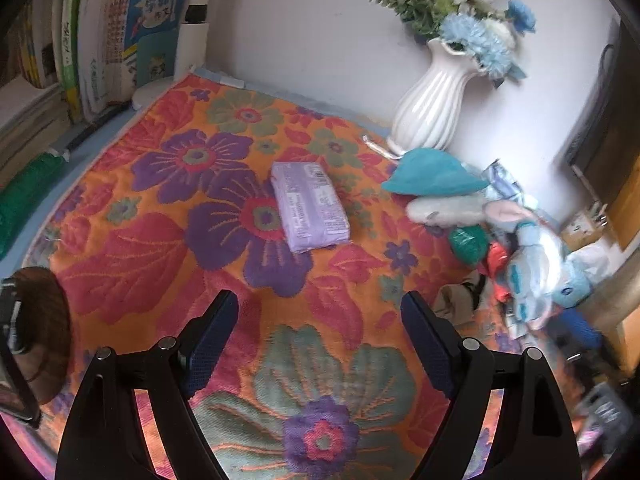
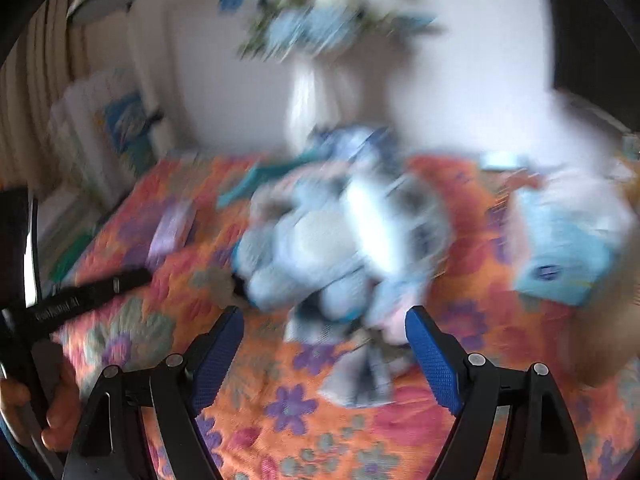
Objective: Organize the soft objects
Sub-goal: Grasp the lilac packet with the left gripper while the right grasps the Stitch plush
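Observation:
A purple soft pack lies flat on the floral cloth, a little beyond my left gripper, which is open and holds nothing. At the right, below the vase, a heap holds a teal plush piece, a green item and a blue-and-white plush toy. The right wrist view is blurred. There the blue-and-white plush toy lies just ahead of my right gripper, its lower end reaching between the open fingers. The pads stand clear of it. The purple pack shows to the left.
A white ribbed vase with blue flowers stands at the back against the wall. Books and a lamp base line the back left. A light blue pack lies at the right. A hand holds the other gripper at the left edge.

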### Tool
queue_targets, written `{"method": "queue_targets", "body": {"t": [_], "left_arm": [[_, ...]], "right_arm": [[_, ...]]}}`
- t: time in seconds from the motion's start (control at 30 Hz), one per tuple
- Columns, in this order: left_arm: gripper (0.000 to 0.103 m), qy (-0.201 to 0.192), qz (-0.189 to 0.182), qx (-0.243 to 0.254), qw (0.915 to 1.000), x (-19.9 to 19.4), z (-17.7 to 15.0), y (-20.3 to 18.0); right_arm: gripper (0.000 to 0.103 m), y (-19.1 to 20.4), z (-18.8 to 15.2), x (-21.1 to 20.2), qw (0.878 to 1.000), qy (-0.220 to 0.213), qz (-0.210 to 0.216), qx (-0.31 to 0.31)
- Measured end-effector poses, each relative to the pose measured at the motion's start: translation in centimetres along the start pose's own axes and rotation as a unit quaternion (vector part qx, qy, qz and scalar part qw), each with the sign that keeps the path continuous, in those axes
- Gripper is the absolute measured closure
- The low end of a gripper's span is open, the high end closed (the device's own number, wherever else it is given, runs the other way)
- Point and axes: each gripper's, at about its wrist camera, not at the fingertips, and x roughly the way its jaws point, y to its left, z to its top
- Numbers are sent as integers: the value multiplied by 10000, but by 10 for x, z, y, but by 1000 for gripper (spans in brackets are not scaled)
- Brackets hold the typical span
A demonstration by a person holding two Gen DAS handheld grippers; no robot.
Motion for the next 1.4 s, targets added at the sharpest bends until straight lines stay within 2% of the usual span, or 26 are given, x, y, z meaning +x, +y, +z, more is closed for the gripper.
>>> {"method": "queue_targets", "body": {"t": [0.07, 0.1, 0.2, 0.33, 0.43, 0.5, 0.57, 0.6, 0.63, 0.67, 0.7, 0.77, 0.83, 0.97, 1.07, 1.17, 1.23, 1.3, 1.4], "left_arm": [[21, 98, 224, 174, 9996, -4, 4, -7], [21, 106, 236, 284, 9993, -8, 8, -12], [21, 55, -47, 282, 9996, -18, 29, -17], [21, 51, 155, 174, 9997, 6, 58, -13], [21, 106, 250, 271, 9993, 37, 64, -9], [21, 113, 237, 258, 9993, 47, 64, -5], [21, 204, 131, 121, 9996, 58, 63, 2], [21, 254, 96, 68, 9996, 61, 63, 4], [22, 291, 90, 32, 9995, 64, 63, 6], [30, 235, 121, 42, 9996, 63, 64, 6], [35, 212, 124, 51, 9997, 63, 64, 6], [65, 217, 82, 94, 9997, 64, 62, 5], [67, 132, 88, 147, 9998, 60, 60, 3], [69, -188, -96, 391, 9990, 41, 53, -6], [69, -290, -317, 487, 9979, 18, 43, -15], [69, -311, -513, 446, 9972, 1, 30, -19], [69, -329, -545, 426, 9971, -8, 20, -20], [69, -415, -433, 420, 9973, -15, 8, -19], [69, -476, -202, 439, 9977, -11, -5, -15]], "right_arm": [[9, -11, 4, -6, 9996, -41, 18, 293], [9, -17, 7, -5, 9988, 66, 102, 467], [9, -33, 23, 5, 9921, 519, 543, 1006], [9, -50, 43, 24, 9821, 828, 592, 1582], [9, -62, 46, 40, 9715, 961, 832, 2003], [9, -71, 45, 52, 9603, 1070, 1090, 2333], [9, -79, 41, 63, 9440, 1115, 1463, 2739], [9, -82, 40, 65, 9415, 1086, 1497, 2819], [16, -81, 41, 67, 9421, 1049, 1466, 2827], [26, -79, 40, 66, 9455, 975, 1400, 2774], [28, -77, 41, 65, 9487, 921, 1361, 2702], [35, -74, 41, 58, 9554, 730, 1266, 2567], [40, -69, 42, 50, 9615, 557, 1179, 2420], [41, -56, 48, 27, 9733, 244, 981, 2061], [41, -52, 51, -1, 9731, 69, 1200, 1964], [41, -47, 52, -32, 9769, -6, 1426, 1593], [41, -35, 52, -50, 9804, 140, 1660, 1055], [41, -20, 48, -57, 9814, 487, 1797, 478], [41, 4, 31, -55, 9776, 1145, 1731, -355]]}}
